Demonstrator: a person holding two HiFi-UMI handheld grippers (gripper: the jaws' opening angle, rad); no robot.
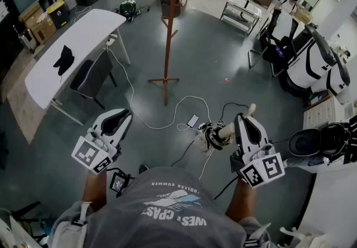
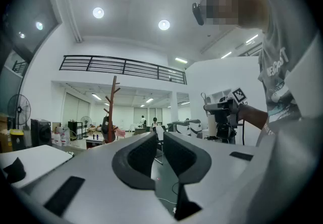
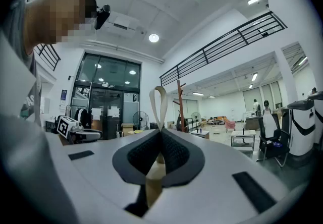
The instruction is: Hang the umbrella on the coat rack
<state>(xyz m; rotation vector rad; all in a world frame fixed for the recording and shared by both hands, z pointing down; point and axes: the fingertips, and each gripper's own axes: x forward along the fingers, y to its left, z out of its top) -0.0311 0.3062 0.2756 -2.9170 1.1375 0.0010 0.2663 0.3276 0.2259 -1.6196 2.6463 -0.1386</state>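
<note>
The right tool [image 1: 244,122] is clamped on the pale handle [image 3: 153,180] of the folded umbrella [image 1: 211,136]. The handle's strap loop [image 3: 160,106] stands up past the jaw tips in the right gripper view. In the head view the umbrella's bundled canopy hangs just left of that tool, in front of the person's chest and above the grey floor [image 1: 223,57].

The left tool [image 1: 123,115] holds nothing. Its jaws stand only a narrow gap apart, and the room shows through that gap.

The brown wooden coat rack [image 1: 169,34] stands upright on the floor well ahead of both tools. A white cable [image 1: 134,101] trails across the floor near its base. A white bench [image 1: 78,40] stands off to the left with a chair [image 1: 92,76] beside it.
</note>
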